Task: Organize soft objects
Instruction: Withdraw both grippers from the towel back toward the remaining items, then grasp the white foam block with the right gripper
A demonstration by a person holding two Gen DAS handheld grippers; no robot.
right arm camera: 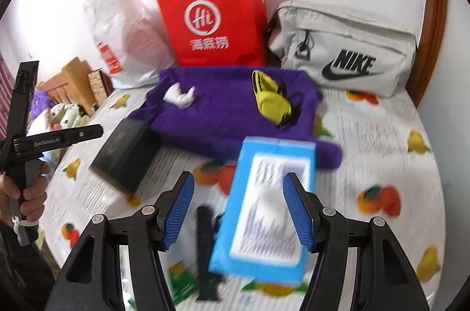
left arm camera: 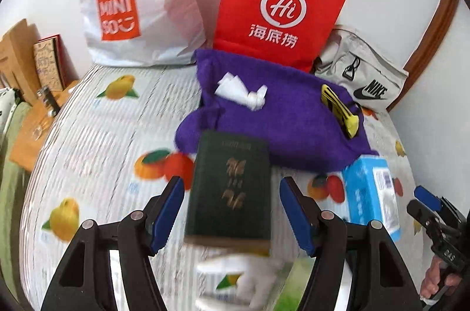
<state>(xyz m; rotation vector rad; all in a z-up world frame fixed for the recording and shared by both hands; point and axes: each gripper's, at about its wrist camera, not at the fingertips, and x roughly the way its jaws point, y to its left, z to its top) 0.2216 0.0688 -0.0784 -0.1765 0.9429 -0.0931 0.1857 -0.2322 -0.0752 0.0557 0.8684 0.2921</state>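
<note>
Covering most of the view is the fruit-print bedspread (left arm camera: 97, 117), with a white plastic bag (left arm camera: 138, 5), a red paper bag (left arm camera: 279, 2) and a grey pouch (right arm camera: 343, 52) propped along the wall behind it. Next in size comes the purple towel (right arm camera: 229, 111), the soft thing to sort — it lies crumpled ahead of both tools, its long axis running across the view, with a white tissue (right arm camera: 180, 96) and a yellow-black item (right arm camera: 271, 101) resting on it. Nearer the cameras sit a dark green book (left arm camera: 232, 187) and a blue packet (right arm camera: 270, 208). The left gripper (left arm camera: 232, 211) is spread, its pads either side of the book without pressing it; the right gripper (right arm camera: 239, 211) is likewise spread above the packet. Neither looks clearly nearer the towel — probably a forward reach over these items for either hand.
</note>
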